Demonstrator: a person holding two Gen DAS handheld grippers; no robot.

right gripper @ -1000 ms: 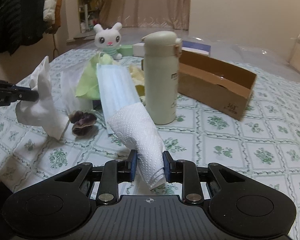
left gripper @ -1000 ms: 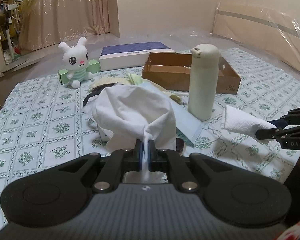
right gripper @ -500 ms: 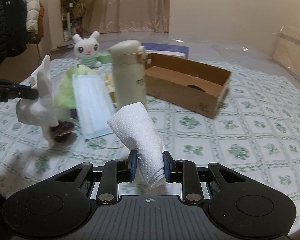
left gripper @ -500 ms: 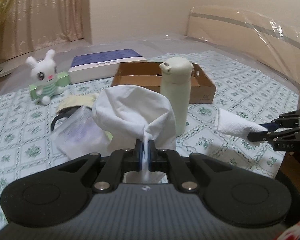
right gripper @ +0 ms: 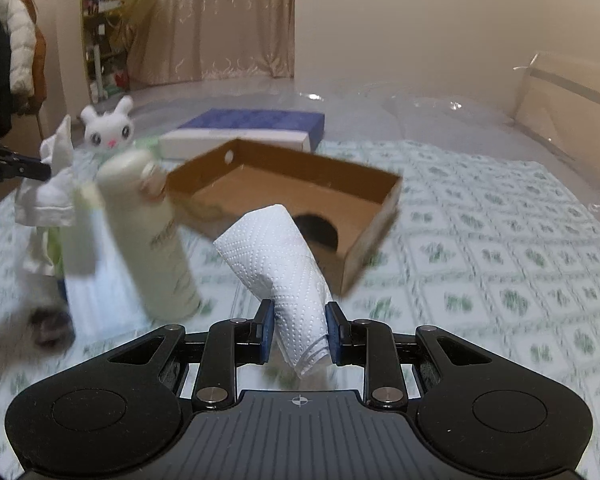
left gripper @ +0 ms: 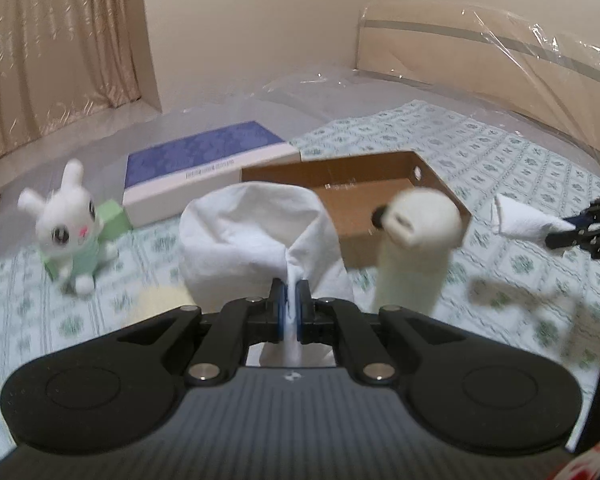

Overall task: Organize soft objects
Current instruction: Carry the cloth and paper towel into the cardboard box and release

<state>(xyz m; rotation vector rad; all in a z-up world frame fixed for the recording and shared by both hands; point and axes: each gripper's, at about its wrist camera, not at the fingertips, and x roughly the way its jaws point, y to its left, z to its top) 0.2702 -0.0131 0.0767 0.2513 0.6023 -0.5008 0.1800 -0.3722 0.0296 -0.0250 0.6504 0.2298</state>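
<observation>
Two soft items are being held up near the cardboard box.

Left wrist view: a white cloth (left gripper: 256, 232) is being clamped by the left tool (left gripper: 289, 312), in front of the cardboard box (left gripper: 364, 204).
Right wrist view: a paper towel (right gripper: 284, 264) is being gripped by the right tool (right gripper: 299, 336), raised before the box, beside a blurred cream bottle (right gripper: 148, 236).

A soft, matt white cloth (left gripper: 256, 232) hangs creased beside a dimple-embossed white paper towel (right gripper: 284, 256). Behind both, the brown open cardboard box (right gripper: 364, 184) looks dull and raw-edged. The cream cylindrical bottle (right gripper: 152, 236) beside it appears smooth, faintly satin; the white bunny toy (left gripper: 70, 216) looks plush.
</observation>
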